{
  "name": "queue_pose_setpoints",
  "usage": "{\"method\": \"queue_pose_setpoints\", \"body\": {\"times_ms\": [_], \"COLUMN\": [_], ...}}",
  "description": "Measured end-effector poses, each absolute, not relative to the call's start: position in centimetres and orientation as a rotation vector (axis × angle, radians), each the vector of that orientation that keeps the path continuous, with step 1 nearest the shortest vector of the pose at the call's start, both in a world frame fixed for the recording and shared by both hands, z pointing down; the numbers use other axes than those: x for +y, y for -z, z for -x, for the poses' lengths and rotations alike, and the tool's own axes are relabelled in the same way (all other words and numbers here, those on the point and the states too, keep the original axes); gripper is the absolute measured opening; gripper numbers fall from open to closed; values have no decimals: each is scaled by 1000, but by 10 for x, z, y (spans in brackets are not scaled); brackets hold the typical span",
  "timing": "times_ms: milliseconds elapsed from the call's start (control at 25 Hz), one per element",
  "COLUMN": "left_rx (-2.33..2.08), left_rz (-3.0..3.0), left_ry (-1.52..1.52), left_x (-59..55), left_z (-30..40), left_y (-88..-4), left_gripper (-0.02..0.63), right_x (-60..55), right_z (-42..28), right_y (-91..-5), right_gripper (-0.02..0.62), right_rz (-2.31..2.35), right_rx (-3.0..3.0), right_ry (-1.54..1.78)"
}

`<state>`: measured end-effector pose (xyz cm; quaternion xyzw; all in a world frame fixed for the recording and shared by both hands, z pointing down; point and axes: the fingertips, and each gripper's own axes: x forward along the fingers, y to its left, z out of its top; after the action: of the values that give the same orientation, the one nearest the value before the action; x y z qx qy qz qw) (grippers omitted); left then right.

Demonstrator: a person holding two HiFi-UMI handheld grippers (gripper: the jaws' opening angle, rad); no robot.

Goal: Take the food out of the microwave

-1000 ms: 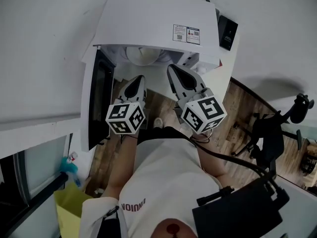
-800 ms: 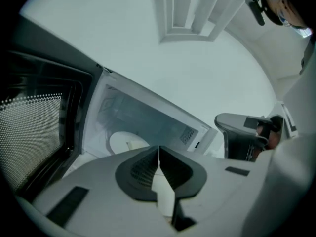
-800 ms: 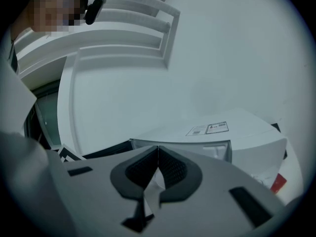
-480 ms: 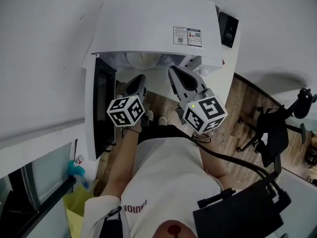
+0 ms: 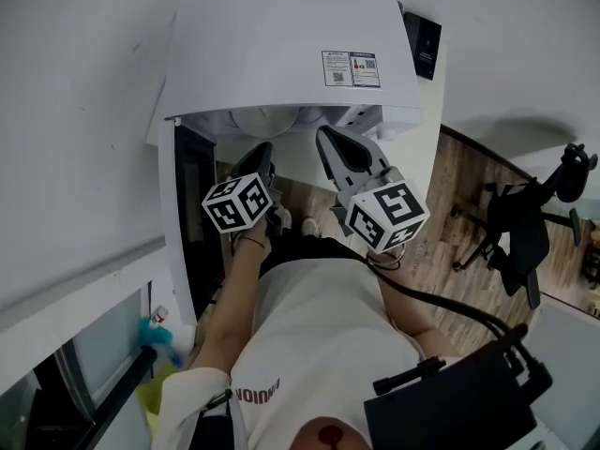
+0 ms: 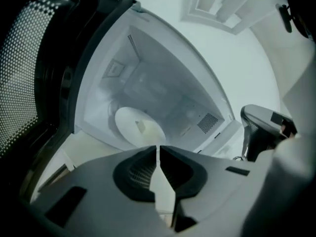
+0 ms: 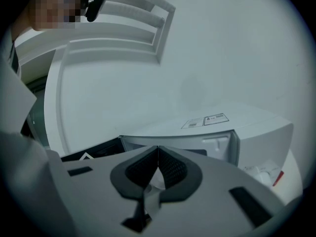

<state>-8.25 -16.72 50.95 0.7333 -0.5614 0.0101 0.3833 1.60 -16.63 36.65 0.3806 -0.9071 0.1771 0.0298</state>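
A white microwave (image 5: 281, 45) stands with its dark door (image 5: 183, 214) swung out to the left. Inside lies a white plate (image 6: 136, 127) with a small pale piece of food (image 6: 141, 127) on it; the head view shows only the plate's rim (image 5: 267, 120). My left gripper (image 6: 158, 149) is shut and empty, hanging in front of the open cavity and short of the plate. In the head view it (image 5: 265, 153) sits beside the door. My right gripper (image 7: 158, 149) is shut too, holding nothing, just right of it (image 5: 328, 139) at the opening's front.
The microwave's control panel side (image 7: 217, 132) lies to the right of the cavity. A black box (image 5: 424, 47) stands behind the microwave. An office chair (image 5: 525, 232) is on the wooden floor at the right, and a blue spray bottle (image 5: 159, 331) low at the left.
My left gripper has sunk a little and rolled in front of the opening. The right gripper has hardly moved. Both stayed shut.
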Motion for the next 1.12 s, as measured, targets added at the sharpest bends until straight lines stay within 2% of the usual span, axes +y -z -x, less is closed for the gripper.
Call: {"method": "queue_pose_setpoints", "body": {"times_ms": [120,200,240,760,1120], "left_rx": [-1408,-1385,-1377,-1381,-1360], "left_rz": [-1846,-1831,-1823,-1690,-1623], "left_ry": [-20,-16,-14,51,141], "left_x": [-172,-174,-175,-186,-199], "left_z": [83,83,83,95,103], "left_y": [-516,-520,-522,-542,-547], "left_gripper": [34,103,118,158,158], "right_x": [-169,-170,-170,-169,-173], "right_z": [-17,-17,-17,-15,-12], "right_y": [-369,-370,-371,-377,-381], "right_gripper": [21,21,21,21,21], "right_rz": [-1193,-1205,-1209,-1225,-1232], "right_rx": [-2780,-2770,-2766,-2733,-2721], "right_ry": [-548,-550,-551,-557,-557]}}
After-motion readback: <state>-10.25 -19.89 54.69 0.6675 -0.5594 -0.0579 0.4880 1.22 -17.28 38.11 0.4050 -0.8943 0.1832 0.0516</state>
